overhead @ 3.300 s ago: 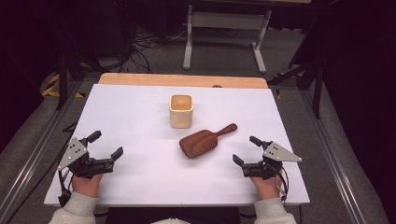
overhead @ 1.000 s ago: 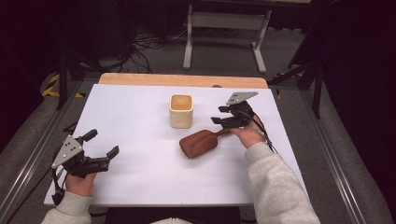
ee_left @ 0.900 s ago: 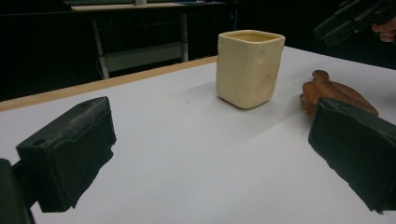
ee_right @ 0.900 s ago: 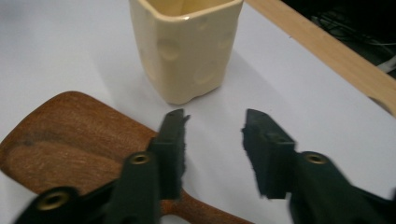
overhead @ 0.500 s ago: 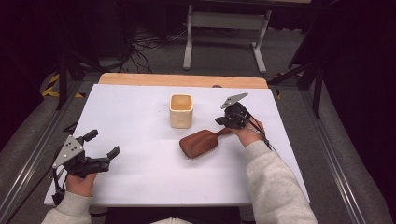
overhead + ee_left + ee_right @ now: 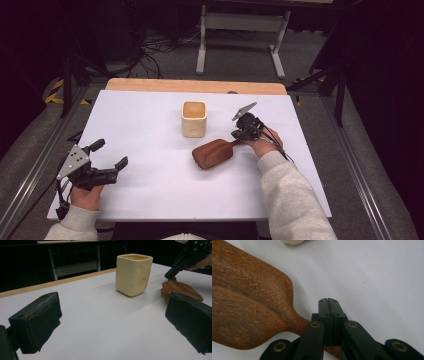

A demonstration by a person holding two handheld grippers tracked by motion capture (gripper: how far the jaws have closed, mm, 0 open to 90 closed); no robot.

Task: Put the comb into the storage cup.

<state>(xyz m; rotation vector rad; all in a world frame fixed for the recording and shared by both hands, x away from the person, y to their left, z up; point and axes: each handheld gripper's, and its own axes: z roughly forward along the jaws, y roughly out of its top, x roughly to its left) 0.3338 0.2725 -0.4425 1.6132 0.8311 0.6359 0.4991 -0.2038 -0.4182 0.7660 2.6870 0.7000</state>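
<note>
A brown wooden hairbrush (image 6: 212,153) lies back-up on the white table (image 6: 140,125), its handle pointing right and away. Just behind it stands a cream square cup (image 6: 194,118), upright. My right gripper (image 6: 239,134) is down at the brush handle with its jaws pressed together; in the right gripper view the handle of the brush (image 6: 249,302) runs under the shut gripper (image 6: 327,301), with nothing visibly between the tips. My left gripper (image 6: 110,154) hovers open at the table's front left, facing the cup (image 6: 133,273) and the brush (image 6: 181,288).
A wooden strip (image 6: 195,86) borders the table's far edge. A grey metal stand (image 6: 240,22) and cables sit on the floor beyond. Metal rails run along both sides of the table.
My right gripper came from the front right up to the brush handle, lowered onto it and closed its jaws. The left gripper has barely moved.
</note>
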